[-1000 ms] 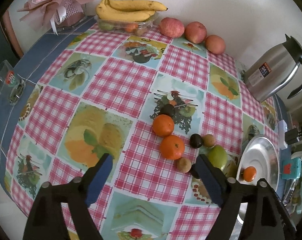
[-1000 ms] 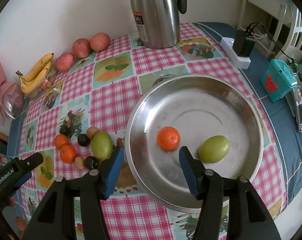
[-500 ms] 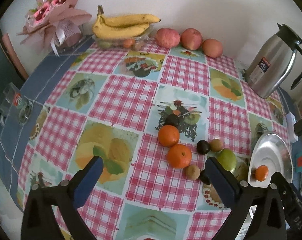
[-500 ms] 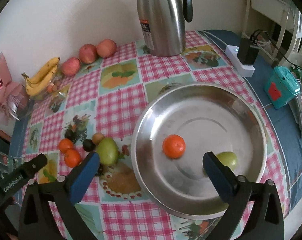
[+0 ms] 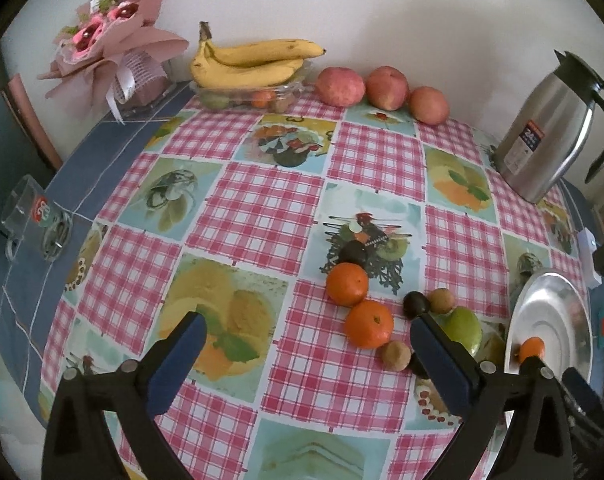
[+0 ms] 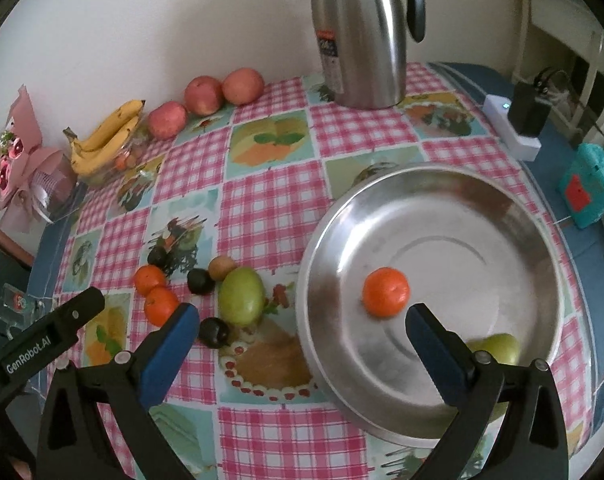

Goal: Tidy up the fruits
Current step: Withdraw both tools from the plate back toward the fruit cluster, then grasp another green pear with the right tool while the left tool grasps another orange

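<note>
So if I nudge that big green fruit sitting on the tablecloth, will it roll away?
The green fruit looks rounded and smooth, so it would probably roll. Small dark fruits sit right beside it and would likely get knocked. Its smooth skin may slip between hard gripper pads.

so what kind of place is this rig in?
Most likely a home dining or kitchen table: a fruit-print checked tablecloth, a steel thermos jug against the wall, and a bouquet beside bananas. A power strip with a charger sits at the edge.
</note>
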A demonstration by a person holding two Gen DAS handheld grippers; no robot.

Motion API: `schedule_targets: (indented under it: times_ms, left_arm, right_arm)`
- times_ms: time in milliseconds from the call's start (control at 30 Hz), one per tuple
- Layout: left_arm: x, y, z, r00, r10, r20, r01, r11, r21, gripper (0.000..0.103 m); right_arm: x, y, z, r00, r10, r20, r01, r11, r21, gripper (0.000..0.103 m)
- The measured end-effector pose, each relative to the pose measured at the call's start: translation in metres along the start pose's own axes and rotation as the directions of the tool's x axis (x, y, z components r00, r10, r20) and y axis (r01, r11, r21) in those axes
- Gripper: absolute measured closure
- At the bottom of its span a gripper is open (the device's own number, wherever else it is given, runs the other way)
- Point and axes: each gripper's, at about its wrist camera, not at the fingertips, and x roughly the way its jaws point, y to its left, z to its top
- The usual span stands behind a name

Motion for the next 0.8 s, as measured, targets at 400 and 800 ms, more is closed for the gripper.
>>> schedule_targets:
  times_ms: [400,800]
  left_arm:
    - [0.004,0.024,0.006,1.0,-0.005,0.011,0.006,0.997,-0.077,0.0]
    - [0.027,0.022,0.007,0.99,-0.132,-0.057,0.124,0.984,-0.127,0.0]
  right_arm:
    - [0.015,0.034,-0.004,0.992,0.114,-0.047,-0.118,0.99,-0.075,0.0]
    - [0.029,0.04,0.006,0.992,0.124,-0.029,-0.126,0.989,-0.072,0.001]
